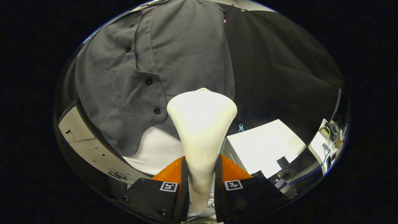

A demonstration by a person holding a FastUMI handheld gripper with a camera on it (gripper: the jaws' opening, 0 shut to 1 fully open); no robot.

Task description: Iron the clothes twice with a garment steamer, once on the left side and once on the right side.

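The gripper (pixel 201 174) had its fingers (pixel 174 174) closed on the narrow handle of the garment steamer (pixel 201 124), one pressing from each side, with the steamer's wide head flaring out just ahead of them. That head sat against — or perhaps only just in front of — the lower part of the grey shirt (pixel 161 62), which hung against the booth's dark wall; the fisheye view made it hard to tell whether it truly touched the cloth. It lay beside the button placket (pixel 149 81), on the panel away from the row of dark buttons. The chief risk from here looked to be the head catching the loose hem or a button and dragging the shirt sideways, since the fabric hung free and already showed creases near the placket. The smooth tapered handle could also slip or twist between the fingers if the stroke pushed hard into the cloth. The gripper pointed forward and somewhat upward at the shirt, held well above the white worktop (pixel 264 146) — a pose that suited an upward pass along this panel.
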